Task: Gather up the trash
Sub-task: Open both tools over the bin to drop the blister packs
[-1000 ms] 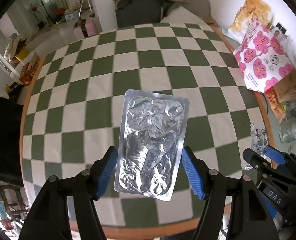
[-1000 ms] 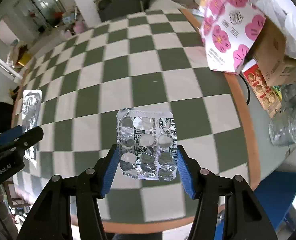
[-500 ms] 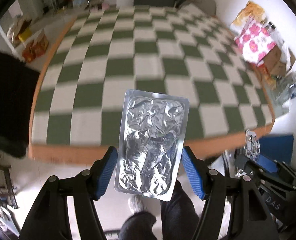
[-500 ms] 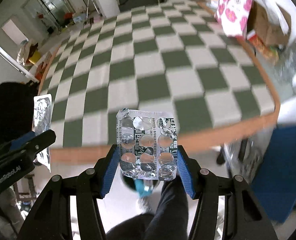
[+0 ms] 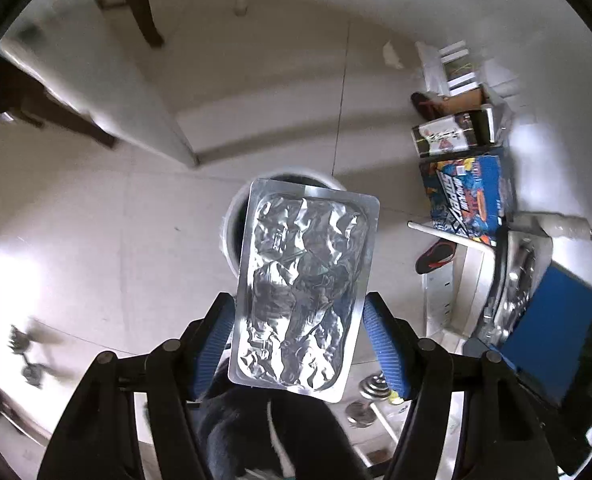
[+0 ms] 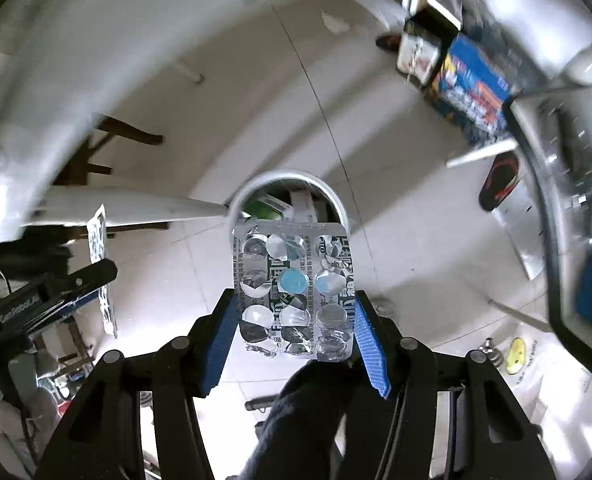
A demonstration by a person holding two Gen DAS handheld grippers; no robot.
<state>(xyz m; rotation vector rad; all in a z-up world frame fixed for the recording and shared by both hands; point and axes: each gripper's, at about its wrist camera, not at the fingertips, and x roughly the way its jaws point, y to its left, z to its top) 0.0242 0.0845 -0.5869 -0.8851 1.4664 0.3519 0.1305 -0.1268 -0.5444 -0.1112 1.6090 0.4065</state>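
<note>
Here the left gripper (image 5: 299, 344) clamps its blue fingers (image 5: 381, 344) on a crumpled foil blister sheet (image 5: 303, 284), held over a white trash bin (image 6: 288, 196) on the tiled floor (image 5: 96, 248). The right gripper (image 6: 294, 334) grips an emptied pill blister pack (image 6: 294, 292) above that bin's rim.

the left gripper (image 5: 299, 344) pointed steeply down at the tiled floor (image 5: 96, 216), its blue pads clamped on the long edges of a crumpled foil blister pack (image 5: 303, 280). directly beyond the pack's far end sat a white bin (image 5: 232, 224), mostly hidden behind it. off to the gripper's right stood a blue printed box (image 5: 467, 200).
</note>
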